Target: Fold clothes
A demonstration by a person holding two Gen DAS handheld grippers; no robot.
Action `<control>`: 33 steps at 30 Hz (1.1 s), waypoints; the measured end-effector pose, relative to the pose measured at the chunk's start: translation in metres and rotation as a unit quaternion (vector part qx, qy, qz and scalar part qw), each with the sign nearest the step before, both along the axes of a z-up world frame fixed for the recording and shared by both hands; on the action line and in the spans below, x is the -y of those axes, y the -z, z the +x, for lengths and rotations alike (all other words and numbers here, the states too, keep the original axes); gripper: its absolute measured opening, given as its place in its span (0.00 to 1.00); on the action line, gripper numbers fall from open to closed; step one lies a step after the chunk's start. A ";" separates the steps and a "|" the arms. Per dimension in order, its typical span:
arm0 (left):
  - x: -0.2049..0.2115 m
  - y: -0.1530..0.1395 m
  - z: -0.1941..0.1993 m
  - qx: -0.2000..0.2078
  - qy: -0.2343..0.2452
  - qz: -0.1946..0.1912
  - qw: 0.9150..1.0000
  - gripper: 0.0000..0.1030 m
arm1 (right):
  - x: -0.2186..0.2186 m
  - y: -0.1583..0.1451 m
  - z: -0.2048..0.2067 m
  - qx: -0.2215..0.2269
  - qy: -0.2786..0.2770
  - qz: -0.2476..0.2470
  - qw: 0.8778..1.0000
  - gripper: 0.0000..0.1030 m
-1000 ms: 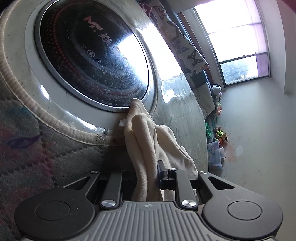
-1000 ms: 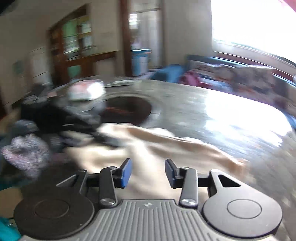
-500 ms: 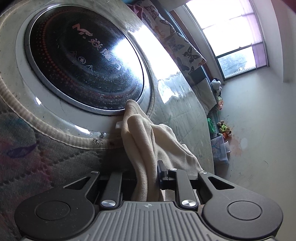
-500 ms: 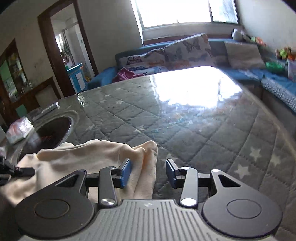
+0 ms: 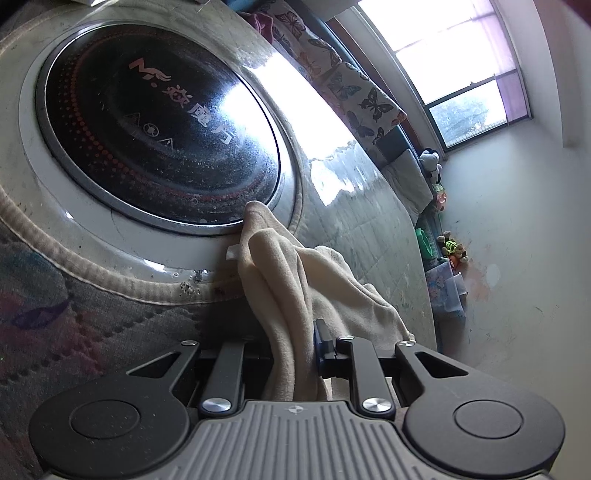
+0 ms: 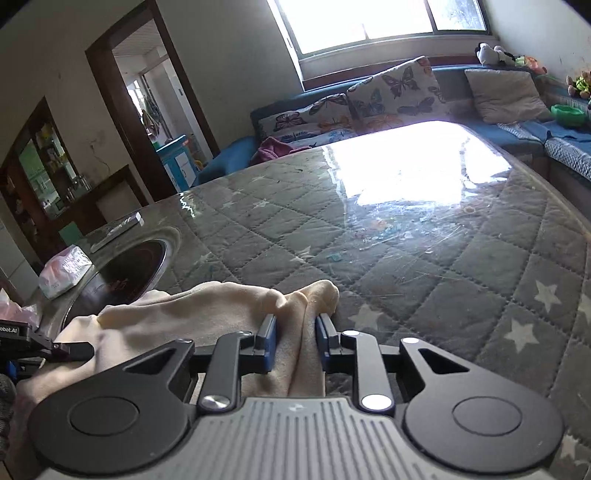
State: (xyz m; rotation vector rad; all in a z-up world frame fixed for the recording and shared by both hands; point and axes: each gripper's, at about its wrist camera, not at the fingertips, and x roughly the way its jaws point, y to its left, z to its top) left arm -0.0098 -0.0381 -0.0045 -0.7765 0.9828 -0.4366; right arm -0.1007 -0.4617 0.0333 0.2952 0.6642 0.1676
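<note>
Left tongs (image 5: 295,347) and right tongs (image 6: 295,343) level, low over table (image 6: 424,258), each clamping cream garment (image 6: 207,310).

Landmark: desk (image 6: 424,258), quilted grey star cloth under glossy film, strong glare patch. Window (image 6: 373,18) behind it, blown-out daylight. Blue sofa (image 6: 236,158) between desk and window, with butterfly cushions (image 6: 395,88). Dark-framed doorway (image 6: 147,96) left of the window. Round black induction hob (image 6: 125,277) set in the desk's left end. Walls off-white.
</note>
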 end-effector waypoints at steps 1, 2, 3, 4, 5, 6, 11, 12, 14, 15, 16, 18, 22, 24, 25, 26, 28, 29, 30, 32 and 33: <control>0.002 -0.001 0.000 0.001 0.000 0.003 1.000 0.20 | 0.000 0.000 0.000 0.002 -0.001 -0.002 1.000 0.23; 0.003 -0.002 -0.001 0.001 0.000 0.006 1.000 0.20 | 0.000 0.001 -0.001 0.005 -0.002 -0.003 1.000 0.24; 0.003 -0.002 -0.002 0.002 -0.001 0.008 1.000 0.20 | 0.000 0.001 -0.001 0.007 -0.003 -0.001 1.000 0.24; 0.004 -0.002 -0.003 0.004 -0.001 0.011 1.000 0.20 | 0.000 0.002 -0.002 0.008 -0.004 -0.001 1.000 0.24; 0.004 -0.003 -0.004 0.006 -0.001 0.014 1.000 0.20 | 0.000 0.002 -0.002 0.009 -0.006 -0.003 1.000 0.24; 0.005 -0.003 -0.005 0.008 -0.001 0.017 1.000 0.20 | -0.001 0.001 -0.002 0.010 -0.008 -0.006 1.000 0.24; 0.008 -0.006 -0.010 0.018 0.002 0.037 0.999 0.20 | -0.001 0.000 -0.001 0.006 -0.020 0.000 1.000 0.12; 0.010 -0.007 -0.010 0.021 0.004 0.045 0.999 0.20 | -0.001 0.001 -0.001 0.006 -0.020 0.001 1.000 0.12; 0.016 -0.012 -0.013 0.031 0.008 0.066 0.997 0.20 | -0.002 0.001 -0.001 0.005 -0.018 0.004 1.000 0.12; 0.019 -0.014 -0.014 0.036 0.011 0.077 0.996 0.20 | -0.002 0.002 -0.001 0.005 -0.017 0.006 1.000 0.12; 0.022 -0.015 -0.015 0.040 0.012 0.087 0.995 0.20 | -0.002 0.002 -0.001 0.005 -0.017 0.007 1.000 0.12; 0.027 -0.018 -0.018 0.047 0.015 0.107 0.993 0.20 | -0.002 0.002 -0.002 0.006 -0.015 0.007 1.000 0.11; 0.041 -0.027 -0.022 0.063 0.017 0.153 0.986 0.20 | 0.001 -0.002 -0.009 0.015 -0.003 0.016 1.000 0.10; 0.047 -0.030 -0.018 0.069 0.020 0.164 0.984 0.20 | 0.003 -0.006 -0.013 0.023 0.001 0.019 1.000 0.10; 0.048 -0.032 -0.016 0.076 0.023 0.169 0.982 0.19 | 0.004 -0.008 -0.016 0.026 0.003 0.020 0.999 0.10; 0.050 -0.034 -0.014 0.083 0.026 0.173 0.981 0.19 | 0.005 -0.010 -0.019 0.030 0.005 0.022 0.999 0.10; 0.054 -0.038 -0.016 0.096 0.033 0.180 0.978 0.18 | 0.008 -0.014 -0.024 0.037 0.011 0.026 0.999 0.10; 0.058 -0.039 -0.017 0.102 0.038 0.183 0.977 0.18 | 0.010 -0.016 -0.026 0.040 0.014 0.026 0.999 0.10; 0.062 -0.041 -0.016 0.106 0.043 0.186 0.976 0.18 | 0.011 -0.018 -0.028 0.043 0.016 0.025 0.999 0.10; 0.070 -0.044 -0.016 0.115 0.052 0.192 0.973 0.17 | 0.014 -0.022 -0.032 0.049 0.022 0.022 0.998 0.10; 0.074 -0.045 -0.016 0.120 0.056 0.195 0.972 0.17 | 0.016 -0.024 -0.034 0.052 0.026 0.021 0.998 0.09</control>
